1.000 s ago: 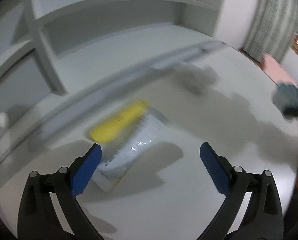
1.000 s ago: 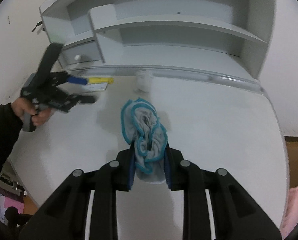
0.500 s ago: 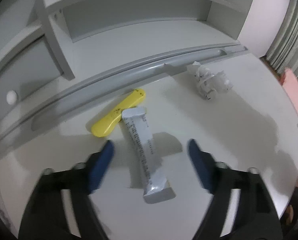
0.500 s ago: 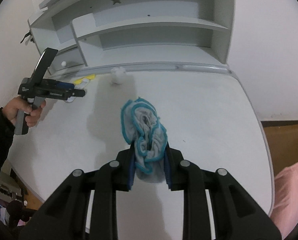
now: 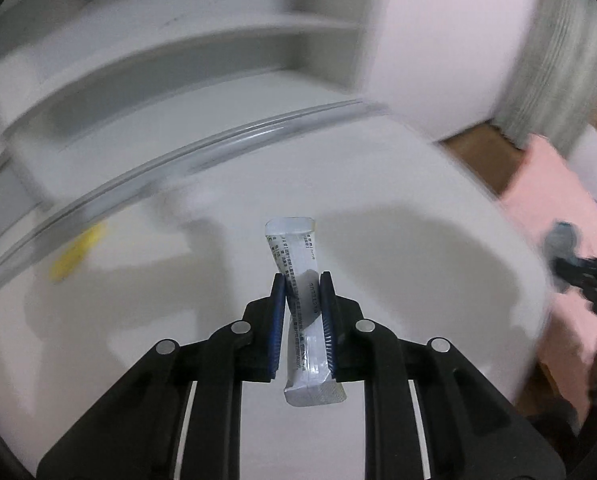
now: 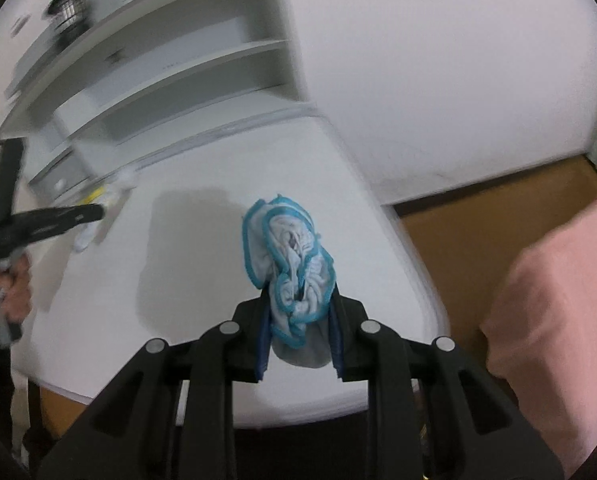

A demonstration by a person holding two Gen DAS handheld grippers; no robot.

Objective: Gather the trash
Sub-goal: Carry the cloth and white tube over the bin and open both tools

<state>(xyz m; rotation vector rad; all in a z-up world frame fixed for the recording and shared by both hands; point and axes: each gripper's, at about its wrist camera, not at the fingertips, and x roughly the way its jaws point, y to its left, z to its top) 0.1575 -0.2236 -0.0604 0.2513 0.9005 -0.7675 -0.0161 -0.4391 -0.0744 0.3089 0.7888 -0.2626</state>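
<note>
**Wrapper and cloth in the tongs above a white bench**

Left tongs (image 5: 302, 280): black frame, blue pads, clamped together on a silver wrapper (image 5: 298, 276). The wrapper is a long, narrow sachet with dark print along one edge. It is twisted at the grip; its flat sealed end points forward past the fingertips, and its other crimped end hangs back between the finger arms. It is held off the bench (image 5: 398, 208), with a broad shadow on the surface beneath it.

Right tongs (image 6: 298, 292): same build, clamped on a bunched grey cloth (image 6: 288, 248) with a bright blue stitched hem. The cloth bulges out ahead of the fingertips, and a fold droops behind them. It is held over the bench near its front right corner.

Other items on the bench:
- Yellow object (image 5: 76, 254), blurred, lying near the grey rail (image 5: 226, 144) at the back edge, well to the left of the wrapper.
- Crumpled white piece (image 6: 124, 178), blurred, by the same rail, seen from the right wrist.

Surroundings:
- White shelf unit (image 6: 170, 64) with open compartments, standing behind the rail.
- Small drawer with a round knob (image 6: 60, 184) at its lower left.
- Brown floor (image 6: 478, 232) to the right of the bench.
- Pink fabric (image 6: 558, 300) at the right edge of both views.

From the right wrist, the left tongs show at the far left in a bare hand (image 6: 8, 292), blurred by motion.
</note>
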